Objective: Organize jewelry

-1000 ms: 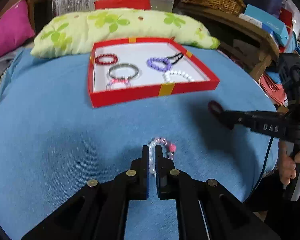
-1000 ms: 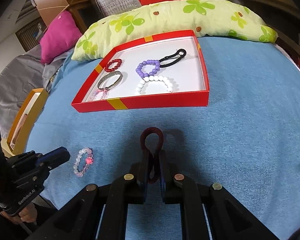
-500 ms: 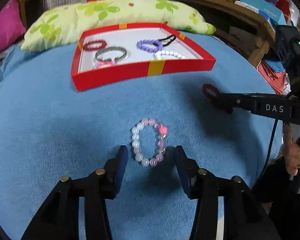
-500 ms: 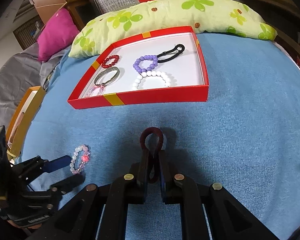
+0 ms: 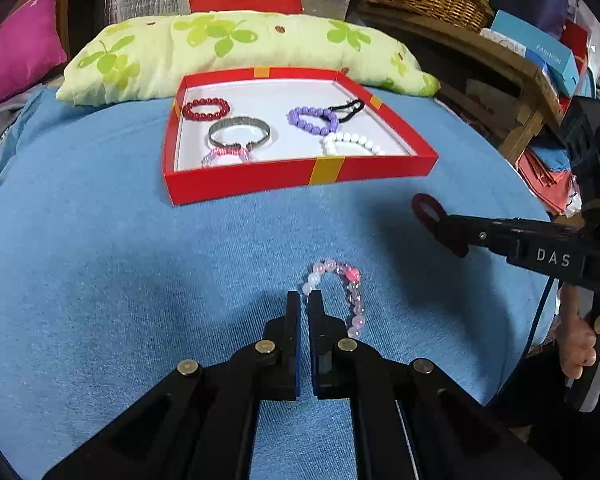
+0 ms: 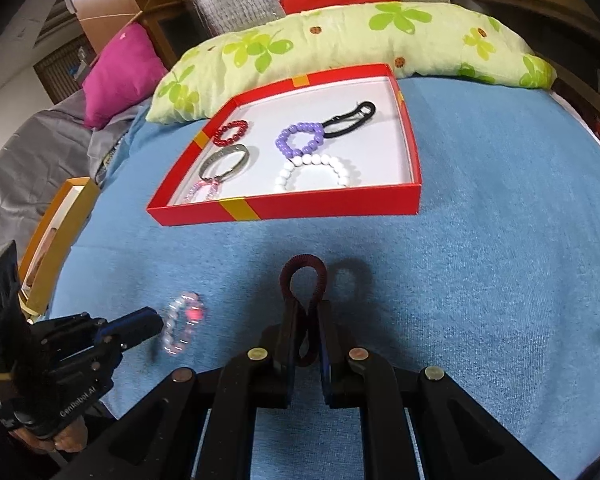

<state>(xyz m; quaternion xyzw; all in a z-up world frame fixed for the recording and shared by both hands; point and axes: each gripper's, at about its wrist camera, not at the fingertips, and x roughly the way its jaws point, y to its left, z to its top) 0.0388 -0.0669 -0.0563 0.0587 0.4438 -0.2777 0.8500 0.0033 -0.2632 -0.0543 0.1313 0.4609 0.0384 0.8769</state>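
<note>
Blue-blanketed bed, red gift box (image 5: 300,172) ahead. Left hand-held gripper (image 5: 305,300) clamped on pink bead bracelet (image 5: 346,296), short of the box. Right hand-held gripper (image 6: 304,312) pinching maroon hair tie (image 6: 303,276), nearer the box front.

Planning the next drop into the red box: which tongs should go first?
Probably right. The right tongs grip the dark red hair tie directly facing the red box. The left tongs pinch the pink beaded bracelet lower and farther back.
</note>
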